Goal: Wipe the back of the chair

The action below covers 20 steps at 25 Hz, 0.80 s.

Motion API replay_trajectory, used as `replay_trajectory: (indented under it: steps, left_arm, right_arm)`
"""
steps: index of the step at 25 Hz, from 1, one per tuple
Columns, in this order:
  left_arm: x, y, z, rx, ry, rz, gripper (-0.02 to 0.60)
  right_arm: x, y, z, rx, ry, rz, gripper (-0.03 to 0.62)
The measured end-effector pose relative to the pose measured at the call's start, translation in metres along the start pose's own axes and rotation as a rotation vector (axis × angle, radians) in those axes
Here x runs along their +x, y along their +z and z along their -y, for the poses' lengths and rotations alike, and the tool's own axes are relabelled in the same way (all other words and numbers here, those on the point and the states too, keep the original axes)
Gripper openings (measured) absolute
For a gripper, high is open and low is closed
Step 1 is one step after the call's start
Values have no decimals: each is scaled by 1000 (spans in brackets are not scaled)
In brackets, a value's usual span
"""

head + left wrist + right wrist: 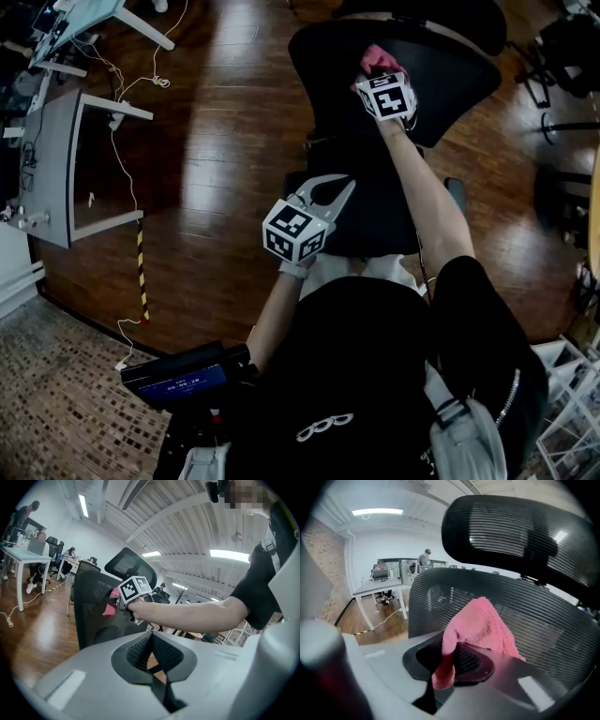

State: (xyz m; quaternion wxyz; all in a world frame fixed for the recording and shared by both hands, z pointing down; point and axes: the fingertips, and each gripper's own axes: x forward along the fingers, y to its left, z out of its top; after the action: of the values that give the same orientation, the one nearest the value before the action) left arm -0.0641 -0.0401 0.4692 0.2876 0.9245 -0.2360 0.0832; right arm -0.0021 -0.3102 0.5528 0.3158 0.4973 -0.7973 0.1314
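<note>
We had the right gripper (452,660) clamped on a bunched fold of the pink cloth (480,625), which was pressed against the upper chair back (562,634), just below the headrest (511,531). We judged the cloth light, soft and limp, best gripped by a thick fold. The mesh looked likely to give a little. The chair back stood roughly upright, its long axis rising toward the headrest and its broad face toward us. Well short of the chair back, the left gripper (152,656) hung with jaws together on nothing.
</note>
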Motion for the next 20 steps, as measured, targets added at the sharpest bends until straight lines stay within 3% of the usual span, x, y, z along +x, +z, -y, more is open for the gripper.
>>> replay_trajectory:
  steps: [12, 17, 20]
  left_arm:
    - [-27, 1, -32, -28, 72, 59, -11]
    - [-30, 2, -42, -41, 89, 57, -11]
    - [-28, 4, -39, -37, 90, 55, -11]
  right_arm:
    - [30, 50, -115, -149, 244, 101, 44]
    - [26, 85, -141, -251, 294, 186, 44]
    - [25, 96, -134, -224, 300, 199, 44]
